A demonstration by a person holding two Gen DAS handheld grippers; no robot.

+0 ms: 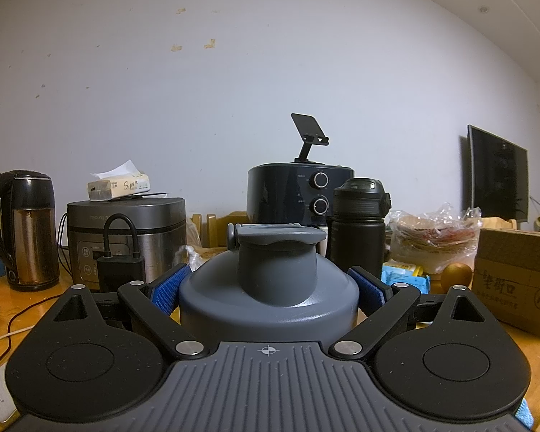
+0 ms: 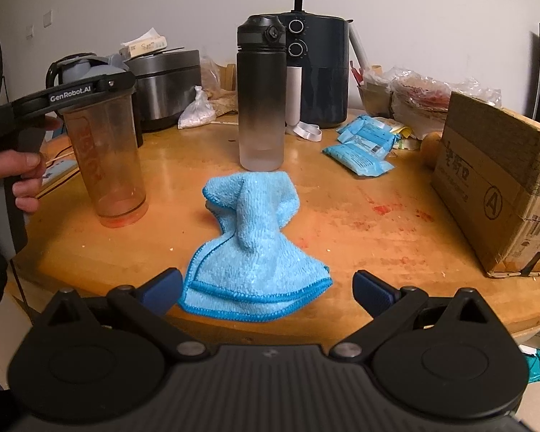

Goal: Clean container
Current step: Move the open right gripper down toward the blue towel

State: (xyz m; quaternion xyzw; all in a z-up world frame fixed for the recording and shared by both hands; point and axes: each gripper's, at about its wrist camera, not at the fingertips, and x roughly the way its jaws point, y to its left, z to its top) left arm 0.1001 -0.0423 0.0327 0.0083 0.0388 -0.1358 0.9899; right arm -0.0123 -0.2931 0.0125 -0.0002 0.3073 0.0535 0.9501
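While it hovers near: right gripper [image 2: 266,288], fingers spread, nothing held
Cloth [image 2: 250,248]: blue, crumpled on tabletop [image 2: 378,223] just beyond
Left gripper [image 1: 269,280]: clamped on shaker bottle [image 2: 106,151], standing far left

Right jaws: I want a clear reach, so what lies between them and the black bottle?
Only the crumpled blue cloth lies on the wooden table before the black bottle, as the right wrist view shows.

Black tool [image 2: 266,289] linkages, blue ribbed pads [image 2: 372,289], silver screws; white "GenRobot.AI" lettering
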